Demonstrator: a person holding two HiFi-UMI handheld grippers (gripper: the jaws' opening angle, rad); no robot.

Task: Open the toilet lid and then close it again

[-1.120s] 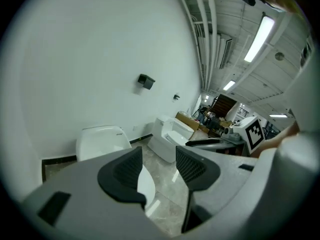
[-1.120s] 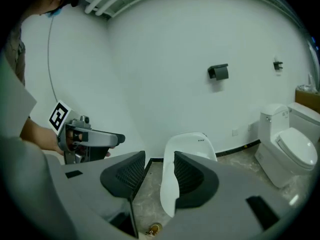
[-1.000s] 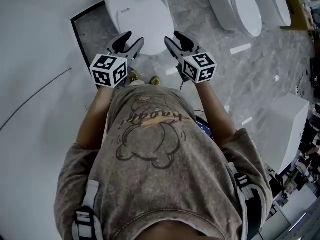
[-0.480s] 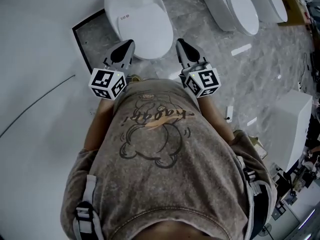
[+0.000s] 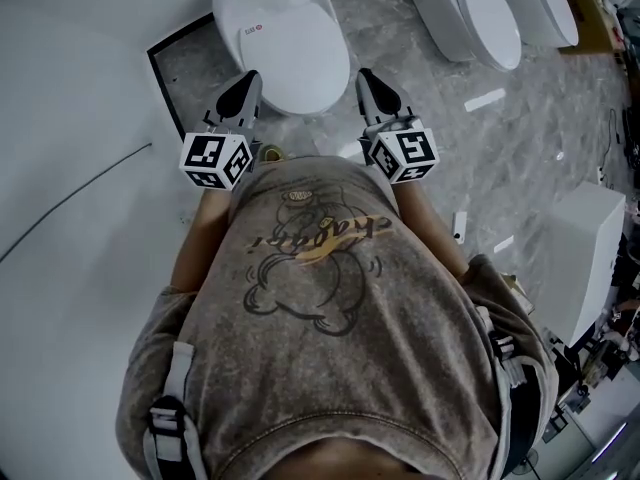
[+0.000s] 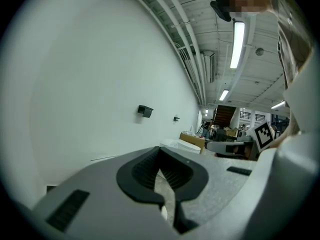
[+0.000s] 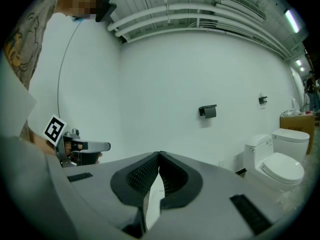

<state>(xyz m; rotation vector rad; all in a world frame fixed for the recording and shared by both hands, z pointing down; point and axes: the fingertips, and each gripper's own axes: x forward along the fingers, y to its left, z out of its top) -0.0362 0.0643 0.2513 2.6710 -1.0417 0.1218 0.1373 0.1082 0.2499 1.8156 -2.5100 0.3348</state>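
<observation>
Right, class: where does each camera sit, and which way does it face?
Head view: on the person's head, facing steeply down at the shut toilet lid; shows shirt, left tool, right tool.
Left gripper view: on the left tool, facing along its shut jaws toward the white wall; shirt at right edge.
Right gripper view: on the right tool, along its shut jaws toward that wall and a neighbouring toilet; shirt at left.
Shared: each gripper view catches the other tool.

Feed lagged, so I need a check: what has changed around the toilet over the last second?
The left gripper and the right gripper went from jaws apart to shut, holding nothing, and drew slightly outward from the front of the toilet lid. The lid stayed down, and the neighbouring toilet is unchanged.
</observation>
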